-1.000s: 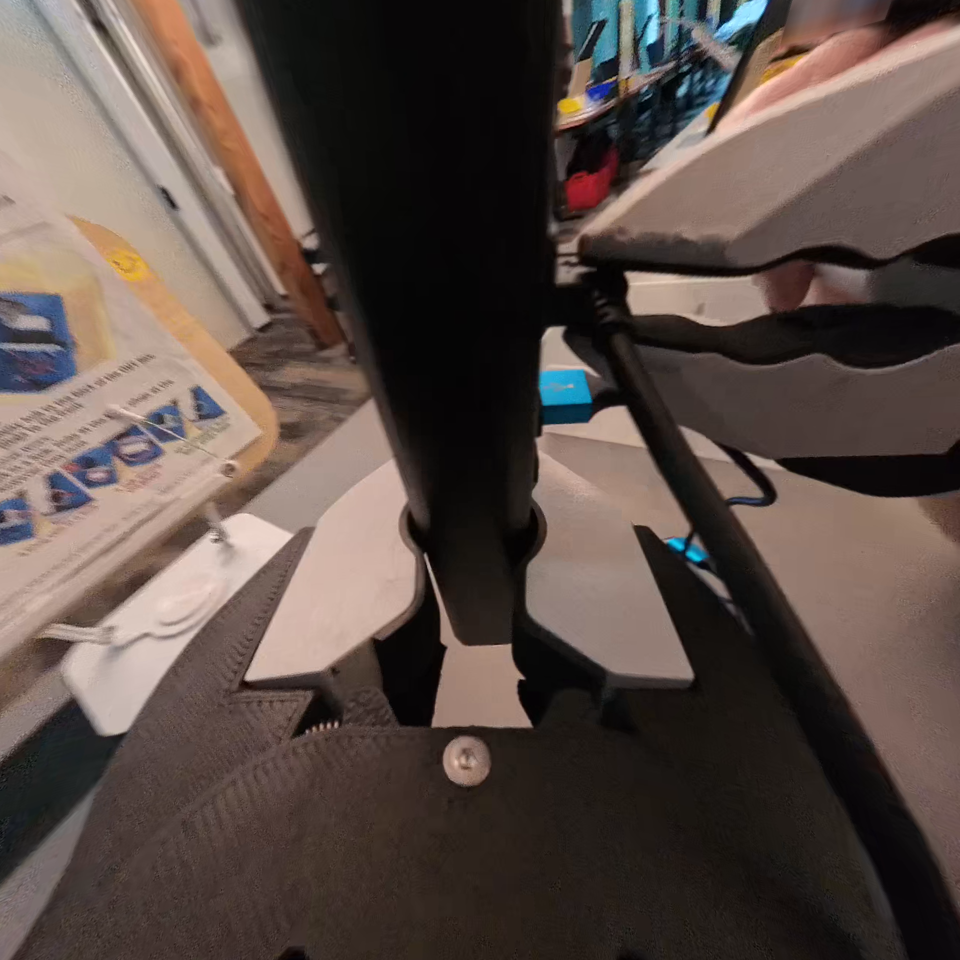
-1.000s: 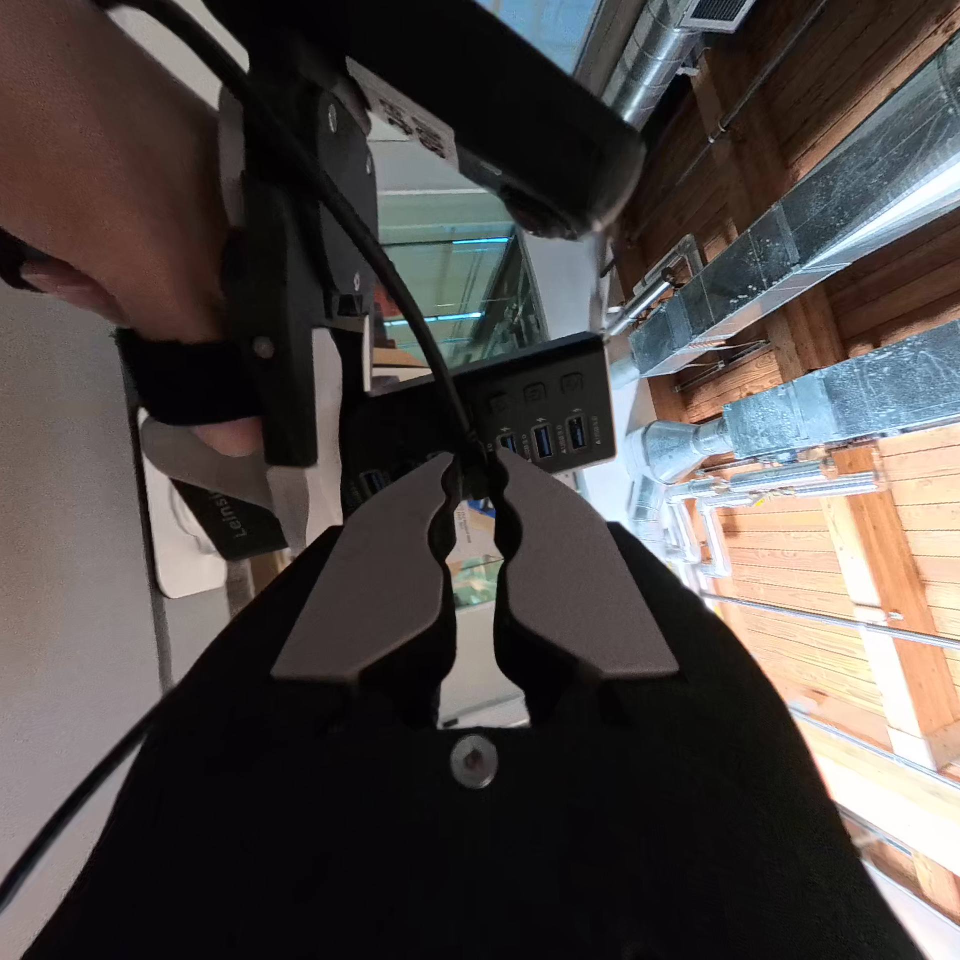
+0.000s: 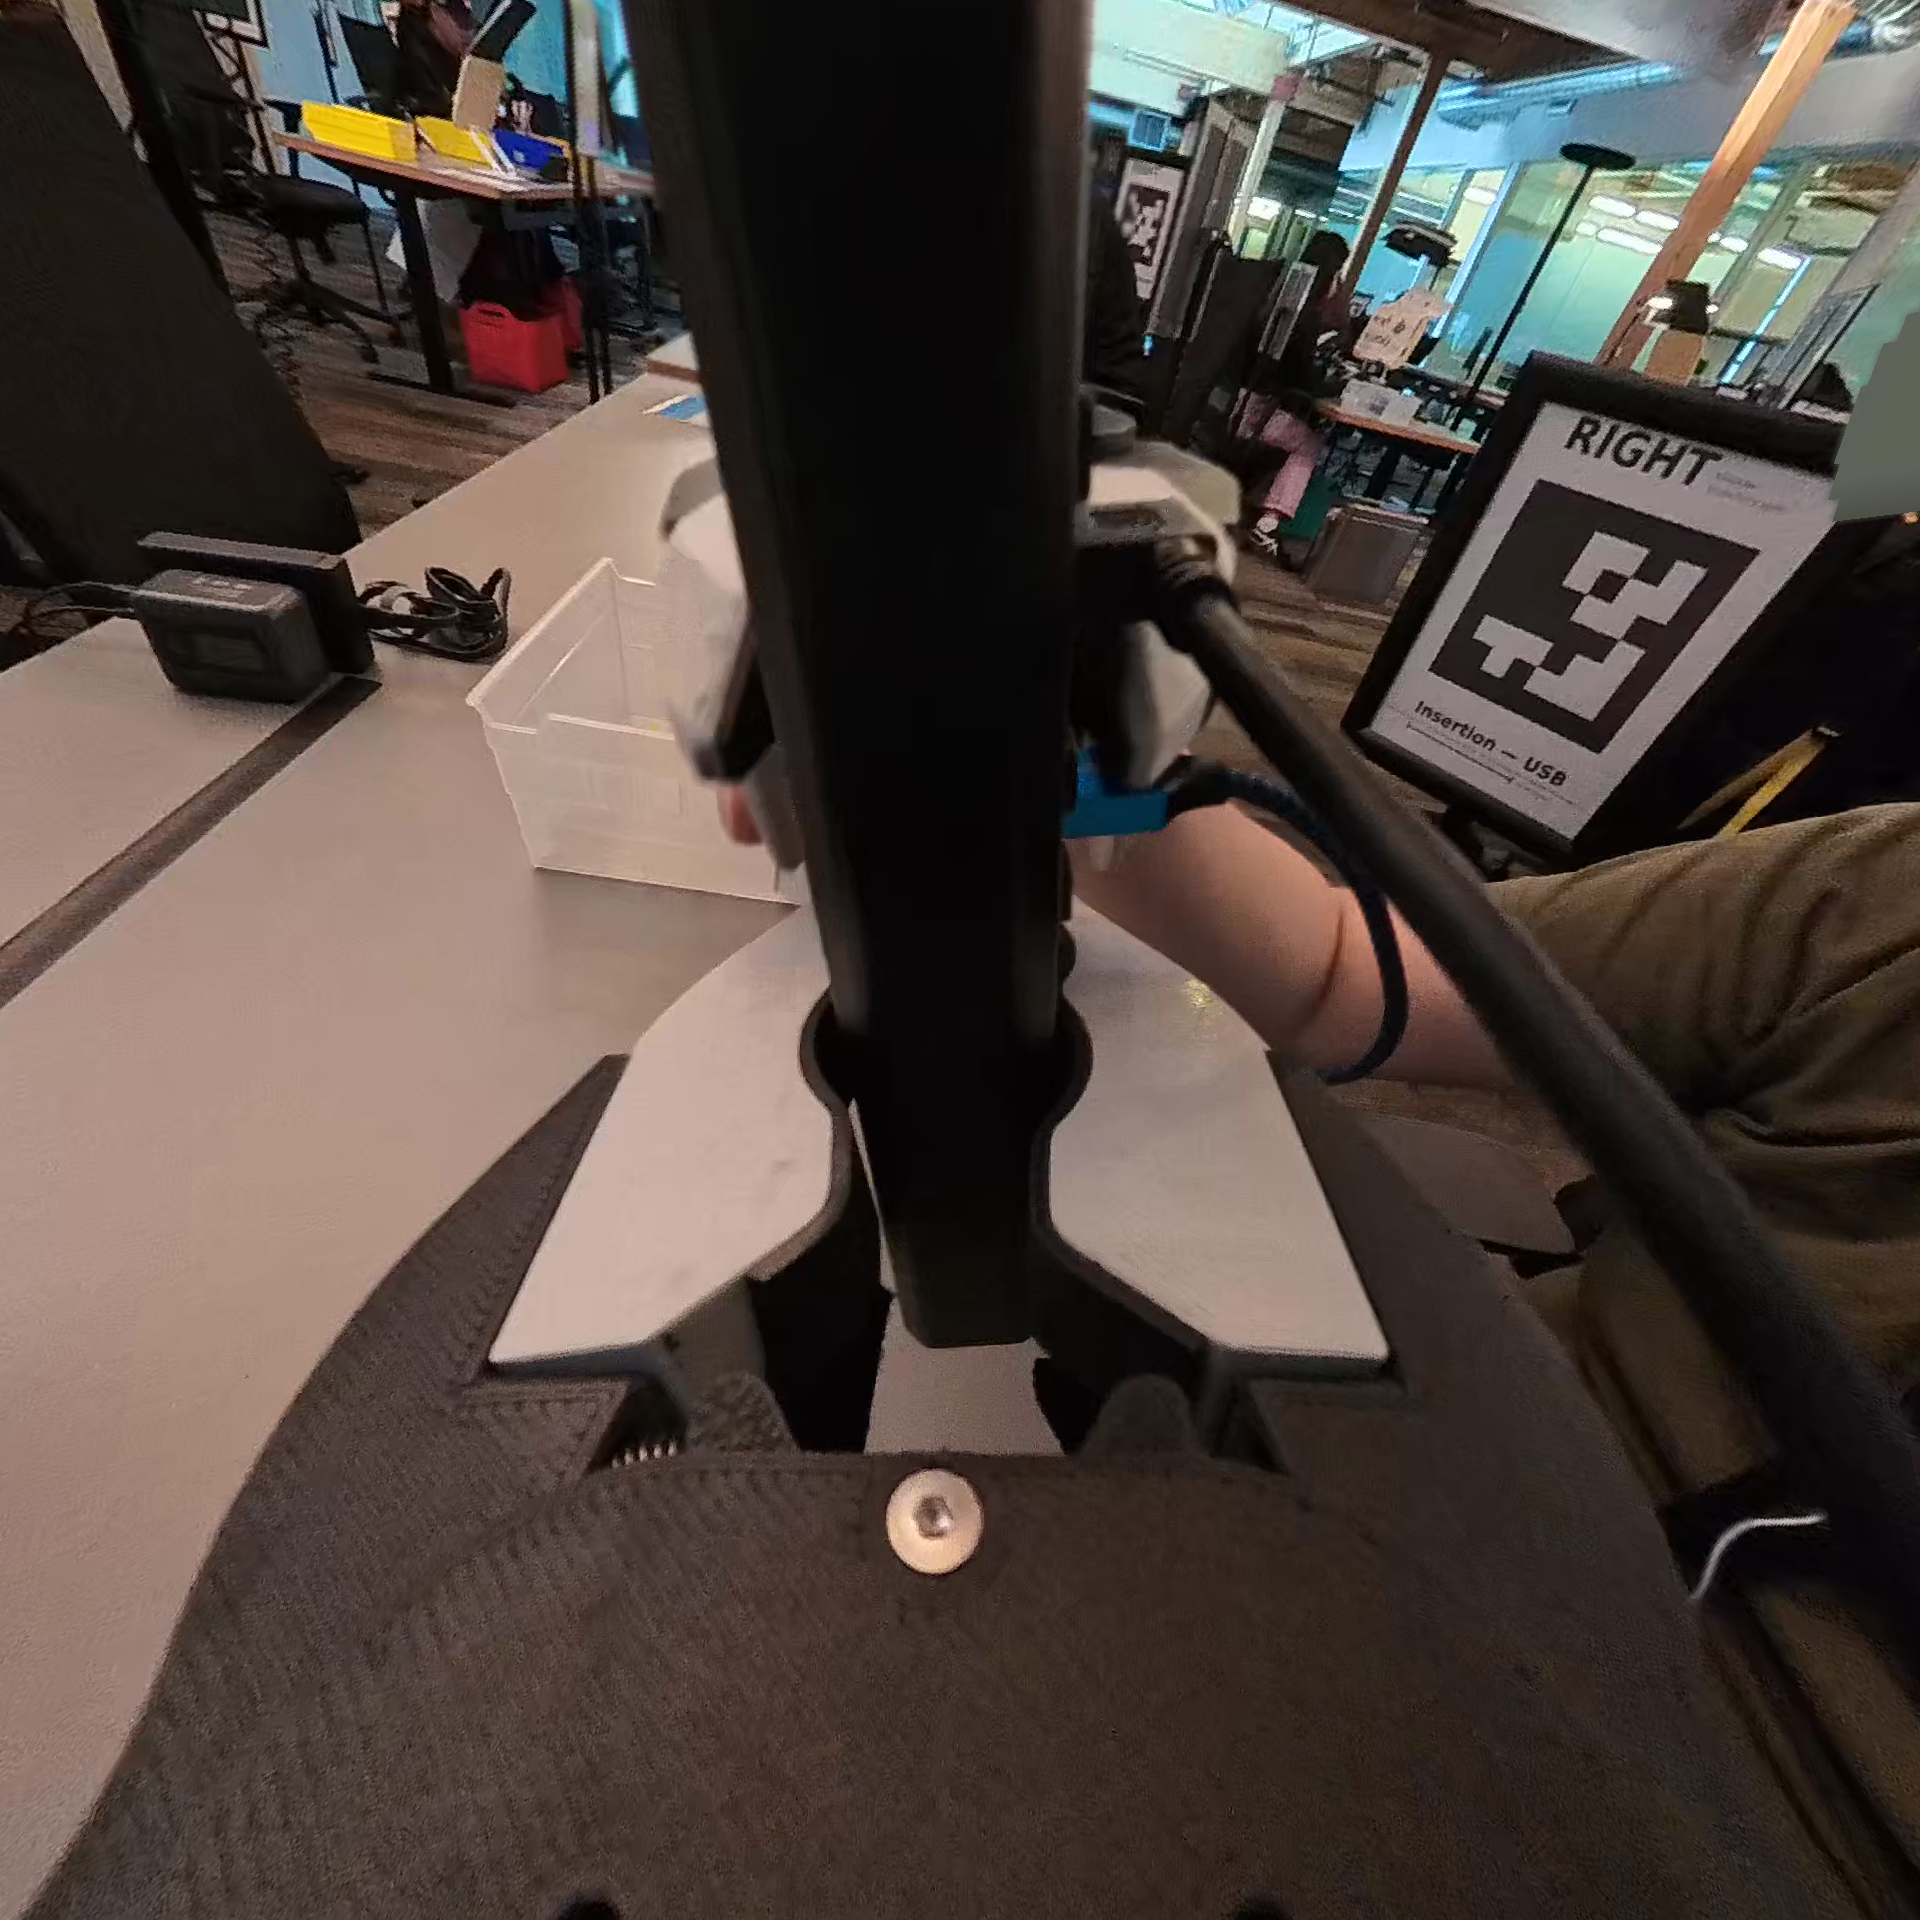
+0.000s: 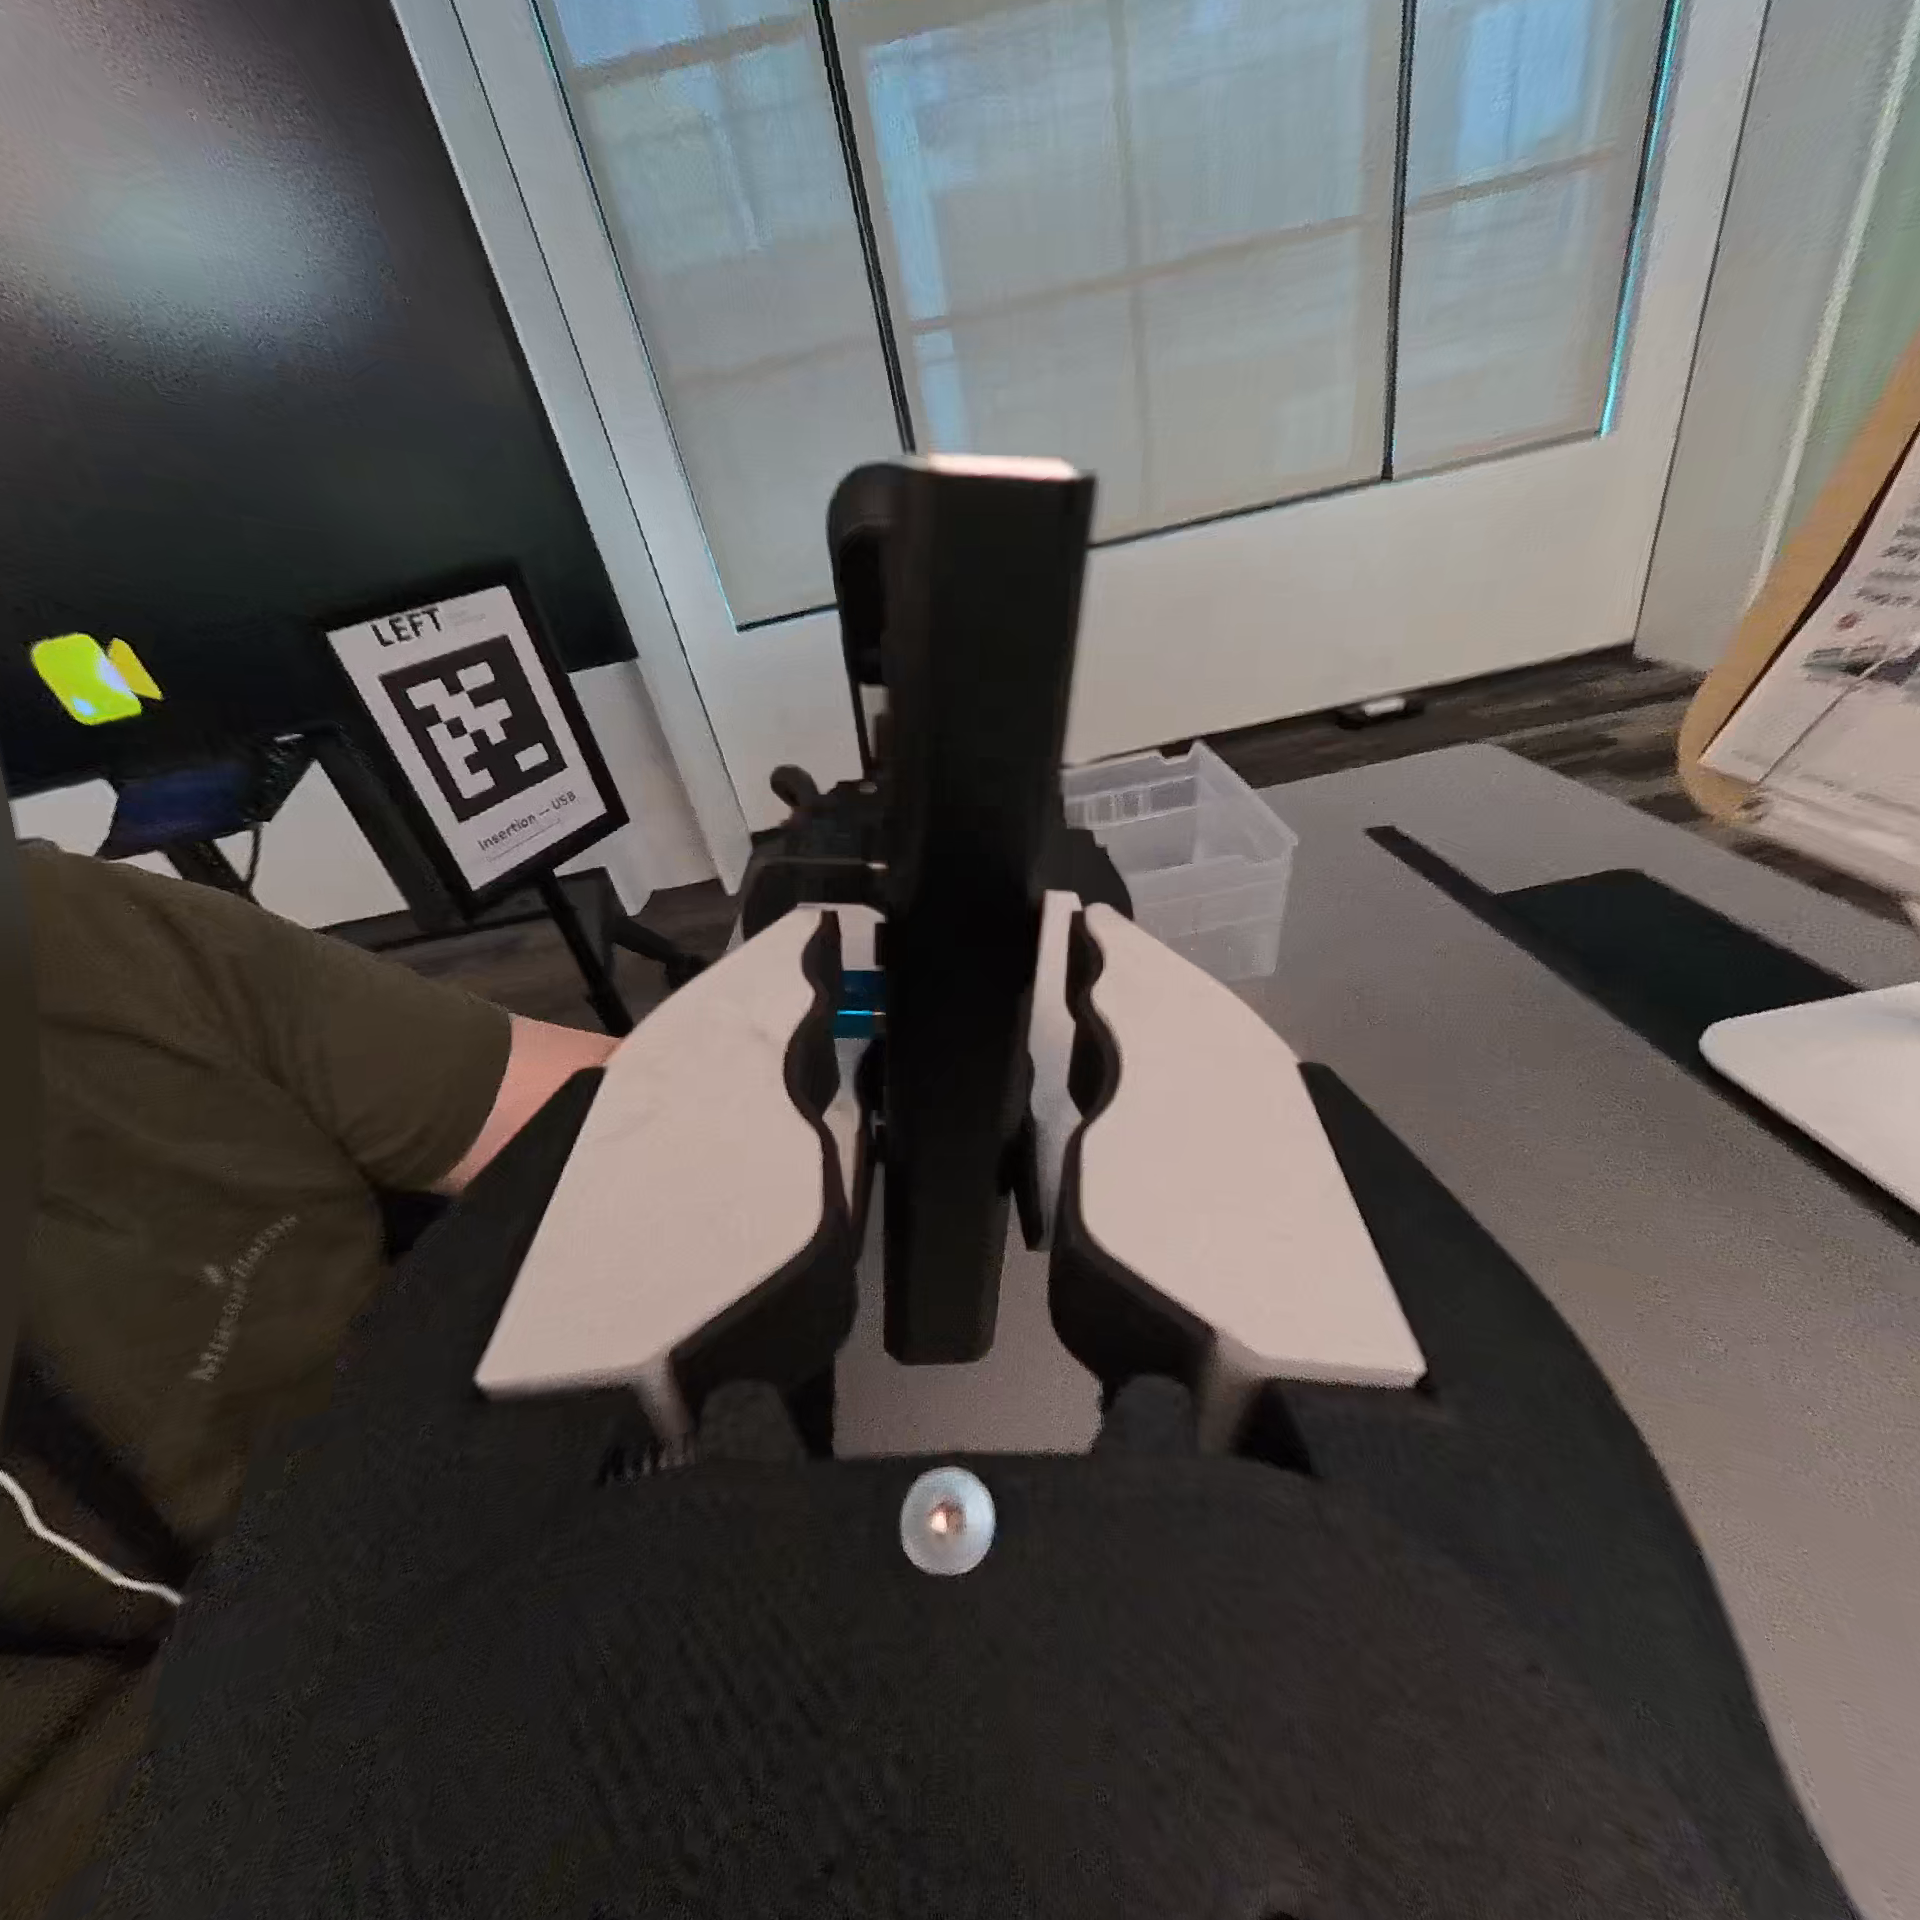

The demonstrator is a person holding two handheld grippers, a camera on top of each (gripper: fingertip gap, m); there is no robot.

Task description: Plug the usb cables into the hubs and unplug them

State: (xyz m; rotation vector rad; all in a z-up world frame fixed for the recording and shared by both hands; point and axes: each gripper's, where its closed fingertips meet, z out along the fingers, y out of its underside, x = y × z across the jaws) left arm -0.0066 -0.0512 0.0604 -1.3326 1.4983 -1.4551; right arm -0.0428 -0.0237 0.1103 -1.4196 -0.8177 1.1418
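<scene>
Grip on the hub (image 3: 904, 520) belonged to the left gripper (image 3: 945, 1039), whose grey fingers (image 3: 707, 1143) were clenched on the black bar's lower end above the grey table (image 3: 260, 987). In the left wrist view the hub's long axis ran straight from 6 to 12 o'clock, on past the top of the picture. A clear bin (image 3: 582, 727) stood on the table at 10 o'clock, apart from the work. Just right of the hub, at about 1 o'clock, the blue USB plug (image 3: 1117, 808) lay sideways against the hub's flank, its dark braided cable (image 3: 1371, 935) looping down past the person's forearm, while a thicker black lead (image 3: 1455, 935) left the hub higher up and fell toward 4 o'clock. The right gripper (image 4: 951, 925) straddled the same hub from the opposite side: in its own view the bar rose between the spread fingers toward 12 o'clock, with the plug (image 4: 857, 1003) at 11 o'clock, between the left finger and the hub. Whether those fingers were pressing or merely bracketing could not be told. The plug's axis crossed the hub's, so any seating or pulling would likely run sideways, with the right gripper nearer.
</scene>
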